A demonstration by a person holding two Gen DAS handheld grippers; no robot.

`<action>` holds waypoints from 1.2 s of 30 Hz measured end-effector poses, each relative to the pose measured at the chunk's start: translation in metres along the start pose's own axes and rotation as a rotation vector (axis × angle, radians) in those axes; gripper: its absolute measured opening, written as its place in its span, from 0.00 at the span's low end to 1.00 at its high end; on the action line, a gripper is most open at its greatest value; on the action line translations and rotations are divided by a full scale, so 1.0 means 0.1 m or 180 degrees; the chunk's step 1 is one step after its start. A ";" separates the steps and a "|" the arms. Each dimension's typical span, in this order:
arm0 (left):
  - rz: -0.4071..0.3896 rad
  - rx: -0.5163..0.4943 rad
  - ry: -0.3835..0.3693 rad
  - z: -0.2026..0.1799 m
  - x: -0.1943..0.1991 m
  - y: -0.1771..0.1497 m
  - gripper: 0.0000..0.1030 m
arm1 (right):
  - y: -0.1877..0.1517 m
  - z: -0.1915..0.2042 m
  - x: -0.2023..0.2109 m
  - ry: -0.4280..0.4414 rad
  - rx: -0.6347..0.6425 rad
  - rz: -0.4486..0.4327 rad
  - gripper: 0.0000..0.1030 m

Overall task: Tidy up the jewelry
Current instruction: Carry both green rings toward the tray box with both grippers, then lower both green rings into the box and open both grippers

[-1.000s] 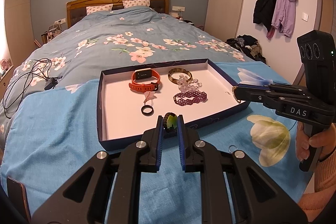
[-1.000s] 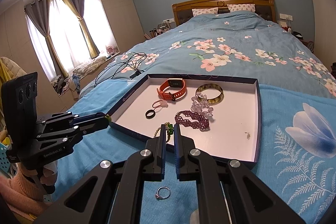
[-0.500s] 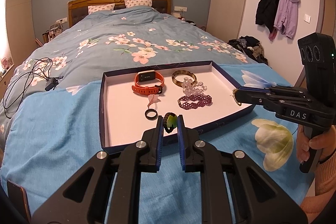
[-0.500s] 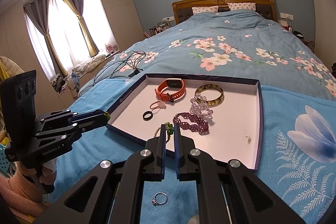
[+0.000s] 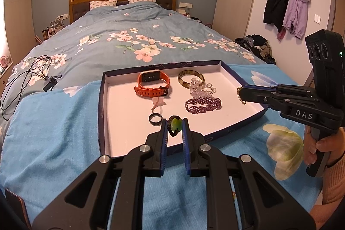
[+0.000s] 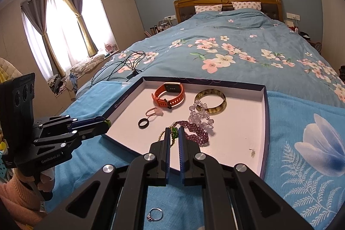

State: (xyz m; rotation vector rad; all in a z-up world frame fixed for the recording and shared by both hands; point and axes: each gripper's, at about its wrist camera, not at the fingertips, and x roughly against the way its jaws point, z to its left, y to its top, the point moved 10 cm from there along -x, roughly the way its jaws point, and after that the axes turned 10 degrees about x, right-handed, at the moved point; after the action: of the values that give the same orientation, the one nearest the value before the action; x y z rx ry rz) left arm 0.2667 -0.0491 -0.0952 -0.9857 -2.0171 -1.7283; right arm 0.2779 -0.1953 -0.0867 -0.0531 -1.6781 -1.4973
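Note:
A shallow white box lid with a navy rim [image 5: 100, 105] [image 6: 264, 122] lies on the blue bedspread. It holds an orange smartwatch [image 5: 153, 83], a tortoiseshell bangle [image 5: 190, 79], a clear bead bracelet [image 5: 201, 87], a purple bead bracelet [image 5: 203, 105], a pink charm [image 5: 158, 102] and a black ring [image 5: 155, 118]. My left gripper [image 5: 174, 125] is shut on a dark cord bracelet with a green stone [image 5: 175, 124] over the lid's near edge. My right gripper [image 6: 173, 133] is shut on a gold chain with green beads [image 6: 173, 133] above the lid.
A small silver ring [image 6: 154, 214] lies on the bedspread under my right gripper. A black cable [image 5: 28, 77] lies on the bed to the left. Jackets [image 5: 286, 8] hang on the right wall. The bed's near edge is just below both grippers.
Both grippers have moved forward over the lid while keeping hold of their pieces. The right gripper's tip has advanced further over the lid's right side.

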 end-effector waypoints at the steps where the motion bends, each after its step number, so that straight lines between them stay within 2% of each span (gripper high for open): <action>1: 0.0003 0.0000 0.0003 0.00 -0.01 0.00 0.13 | 0.00 -0.01 -0.02 -0.0003 -0.0003 0.0009 0.06; 36: 0.0201 0.0120 0.0095 0.13 -0.45 0.08 0.13 | 0.04 -0.11 -0.41 -0.0162 0.0115 0.0330 0.06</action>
State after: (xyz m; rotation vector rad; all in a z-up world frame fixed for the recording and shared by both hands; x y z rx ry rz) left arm 0.3068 -0.0494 -0.1203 -0.9947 -1.9712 -1.6567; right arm 0.3118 -0.1837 -0.1097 -0.1578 -1.7160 -1.3986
